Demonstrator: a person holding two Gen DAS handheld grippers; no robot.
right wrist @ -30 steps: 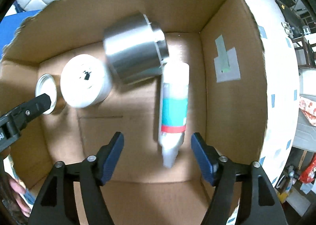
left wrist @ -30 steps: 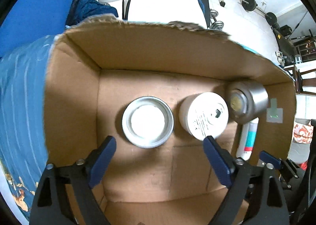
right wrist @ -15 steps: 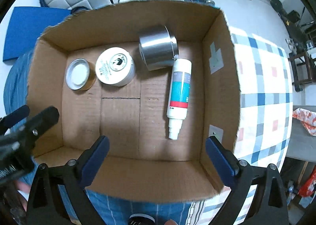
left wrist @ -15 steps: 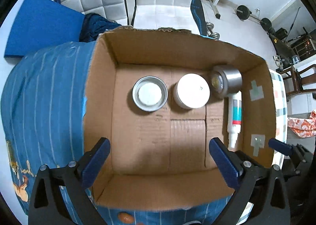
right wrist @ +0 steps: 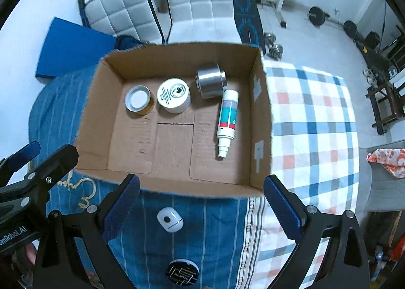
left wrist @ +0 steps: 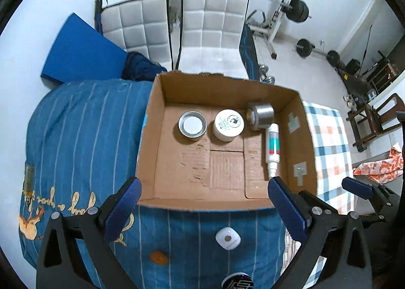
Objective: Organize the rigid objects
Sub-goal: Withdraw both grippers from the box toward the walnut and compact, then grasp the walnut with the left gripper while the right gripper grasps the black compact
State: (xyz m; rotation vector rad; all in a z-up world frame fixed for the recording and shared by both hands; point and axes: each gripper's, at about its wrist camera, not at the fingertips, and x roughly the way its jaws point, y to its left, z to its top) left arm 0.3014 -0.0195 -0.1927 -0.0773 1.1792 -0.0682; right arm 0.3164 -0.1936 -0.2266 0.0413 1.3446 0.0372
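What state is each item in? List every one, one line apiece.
cardboard box: open-topped, on the bed.
tin: upright in box.
white jar: upright, lid on.
steel cup: on its side.
tube: lying flat, nozzle toward near wall.
left gripper: open, empty.
right gripper: open, empty.

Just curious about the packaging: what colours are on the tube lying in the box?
The tube is white with grey, teal and red bands, clearest in the right wrist view.

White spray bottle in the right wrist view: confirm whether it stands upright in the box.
No. The white spray bottle lies flat on the cardboard box floor, nozzle toward the camera.
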